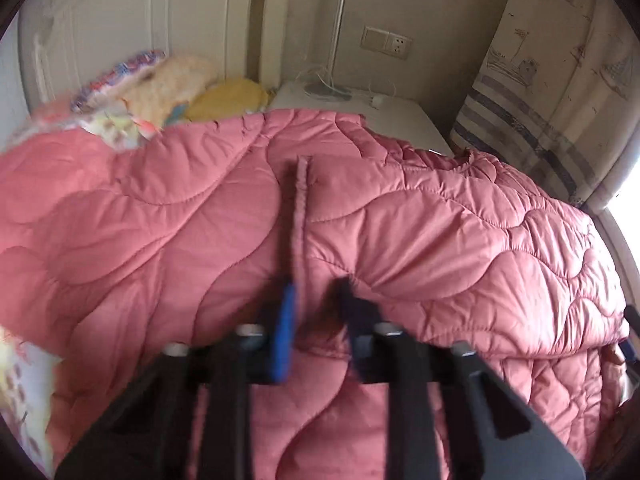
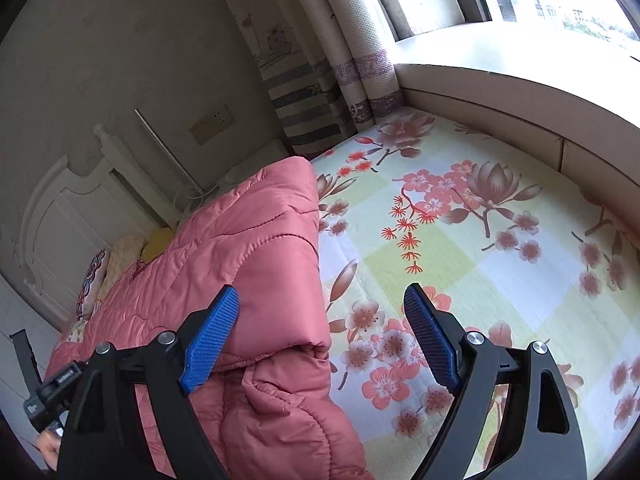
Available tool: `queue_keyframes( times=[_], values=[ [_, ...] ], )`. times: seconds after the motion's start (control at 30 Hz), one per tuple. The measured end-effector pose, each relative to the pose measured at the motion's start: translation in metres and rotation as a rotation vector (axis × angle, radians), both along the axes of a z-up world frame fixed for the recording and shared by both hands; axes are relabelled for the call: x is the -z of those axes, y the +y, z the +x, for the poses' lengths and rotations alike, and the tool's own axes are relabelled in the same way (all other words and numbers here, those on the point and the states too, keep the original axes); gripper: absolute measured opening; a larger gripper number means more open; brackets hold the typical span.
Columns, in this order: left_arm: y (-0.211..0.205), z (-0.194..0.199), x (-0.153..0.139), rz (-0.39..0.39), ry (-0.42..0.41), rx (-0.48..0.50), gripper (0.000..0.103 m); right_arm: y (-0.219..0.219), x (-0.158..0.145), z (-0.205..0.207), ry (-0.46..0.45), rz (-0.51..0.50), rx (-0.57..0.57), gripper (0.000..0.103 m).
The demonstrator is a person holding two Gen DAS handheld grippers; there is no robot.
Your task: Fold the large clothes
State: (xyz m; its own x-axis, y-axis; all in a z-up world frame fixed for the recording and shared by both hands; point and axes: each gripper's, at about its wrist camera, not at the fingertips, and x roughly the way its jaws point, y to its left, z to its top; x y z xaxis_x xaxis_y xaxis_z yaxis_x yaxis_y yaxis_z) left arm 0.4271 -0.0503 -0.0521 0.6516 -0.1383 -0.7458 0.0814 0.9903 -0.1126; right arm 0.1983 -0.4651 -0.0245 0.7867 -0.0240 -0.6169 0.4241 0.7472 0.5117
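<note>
Jacket (image 1: 400, 220), pink and quilted, lies along the headboard side of my bed (image 2: 460, 240), its folded edge lifted so the next fold can go over the flowered sheet. My left gripper (image 1: 316, 300) looks nearly closed, pinching the padding near a seam to carry it. My right gripper (image 2: 320, 332) hangs wide open, holding nothing, beside that fold.

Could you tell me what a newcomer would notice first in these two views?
The pink quilted jacket fills the left wrist view, with the left gripper pinching a fold of it. In the right wrist view, the flowered bedsheet spreads bright beside the jacket, under the wide-open right gripper.
</note>
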Motion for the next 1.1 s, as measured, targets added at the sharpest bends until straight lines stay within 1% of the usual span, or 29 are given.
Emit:
queue_keyframes(
  times=[0.07, 0.1, 0.17, 0.2, 0.27, 0.3, 0.33, 0.37, 0.4, 0.43, 0.47, 0.5, 0.53, 0.57, 0.6, 0.63, 0.67, 0.7, 0.73, 0.77, 0.8, 0.87, 0.9, 0.93, 1.0, 1.07, 1.1],
  values=[
    [0.008, -0.014, -0.008, -0.013, -0.023, -0.012, 0.007, -0.002, 0.001, 0.001, 0.002, 0.010, -0.001, 0.082],
    [0.014, -0.024, -0.013, -0.031, -0.036, -0.019, 0.007, -0.002, 0.001, 0.001, 0.003, 0.011, -0.003, 0.082],
    [0.024, -0.037, -0.018, -0.053, -0.037, -0.021, 0.007, -0.002, 0.002, 0.001, 0.005, 0.011, -0.005, 0.082],
    [0.026, -0.039, -0.017, -0.046, -0.033, -0.025, 0.007, -0.002, 0.002, 0.001, 0.005, 0.011, -0.006, 0.082],
    [0.029, -0.040, -0.011, 0.007, -0.013, -0.052, 0.007, -0.002, 0.002, 0.001, 0.005, 0.012, -0.006, 0.082],
    [0.031, -0.037, -0.004, 0.048, 0.005, -0.079, 0.007, -0.002, 0.002, 0.001, 0.006, 0.013, -0.005, 0.082],
    [0.034, -0.033, 0.002, 0.058, 0.032, -0.109, 0.007, -0.003, 0.002, 0.000, 0.006, 0.013, -0.003, 0.082],
    [0.039, -0.034, 0.004, 0.030, 0.040, -0.119, 0.008, -0.003, 0.002, 0.000, 0.007, 0.012, -0.001, 0.082],
    [0.044, -0.037, 0.001, 0.001, 0.034, -0.130, 0.013, -0.003, 0.002, -0.001, 0.007, 0.012, 0.002, 0.082],
    [0.047, -0.041, -0.004, -0.008, 0.012, -0.153, 0.020, -0.004, 0.002, -0.001, 0.006, 0.013, 0.006, 0.082],
    [0.049, -0.047, -0.011, -0.019, -0.024, -0.171, 0.045, -0.004, 0.002, -0.002, 0.005, 0.014, 0.009, 0.082],
    [0.050, -0.055, -0.021, -0.044, -0.101, -0.186, 0.072, -0.004, 0.002, -0.002, 0.003, 0.012, 0.011, 0.082],
    [0.049, -0.064, -0.034, -0.067, -0.194, -0.184, 0.079, -0.004, 0.002, -0.002, 0.000, 0.008, 0.010, 0.082],
    [0.044, -0.069, -0.042, -0.068, -0.259, -0.161, 0.081, -0.002, 0.001, -0.002, -0.006, -0.001, 0.002, 0.081],
    [0.037, -0.070, -0.048, -0.054, -0.283, -0.119, 0.081, 0.001, 0.000, -0.002, -0.013, -0.016, -0.006, 0.079],
    [0.026, -0.065, -0.051, -0.033, -0.276, -0.052, 0.082, 0.005, -0.003, 0.000, -0.025, -0.034, -0.023, 0.072],
    [0.018, -0.057, -0.050, -0.021, -0.251, 0.003, 0.083, 0.011, -0.007, 0.001, -0.040, -0.061, -0.052, 0.067],
    [0.009, -0.048, -0.046, -0.013, -0.216, 0.053, 0.083, 0.018, -0.011, 0.002, -0.052, -0.089, -0.078, 0.065],
    [0.003, -0.038, -0.037, 0.000, -0.171, 0.078, 0.083, 0.024, -0.014, 0.004, -0.061, -0.117, -0.101, 0.061],
    [0.000, -0.030, -0.029, 0.007, -0.132, 0.086, 0.082, 0.030, -0.017, 0.005, -0.065, -0.146, -0.120, 0.059],
    [-0.003, -0.024, -0.018, 0.005, -0.076, 0.102, 0.082, 0.039, -0.020, 0.006, -0.056, -0.192, -0.130, 0.059],
    [-0.003, -0.015, 0.005, -0.004, 0.010, 0.124, 0.083, 0.047, -0.021, 0.011, -0.019, -0.236, -0.143, 0.059],
    [-0.003, -0.015, 0.009, -0.007, 0.024, 0.124, 0.086, 0.049, -0.020, 0.014, 0.005, -0.248, -0.141, 0.059],
    [0.003, -0.014, 0.009, -0.040, 0.027, 0.126, 0.087, 0.049, -0.019, 0.016, 0.024, -0.251, -0.138, 0.059],
    [0.008, -0.011, 0.012, -0.066, 0.035, 0.128, 0.092, 0.047, -0.015, 0.018, 0.057, -0.242, -0.126, 0.059],
    [0.012, -0.015, 0.012, -0.076, 0.028, 0.129, 0.092, 0.041, -0.013, 0.013, 0.054, -0.219, -0.103, 0.059],
    [0.014, -0.016, 0.012, -0.084, 0.021, 0.127, 0.092, 0.037, -0.014, 0.008, 0.036, -0.207, -0.078, 0.059]
  ],
)
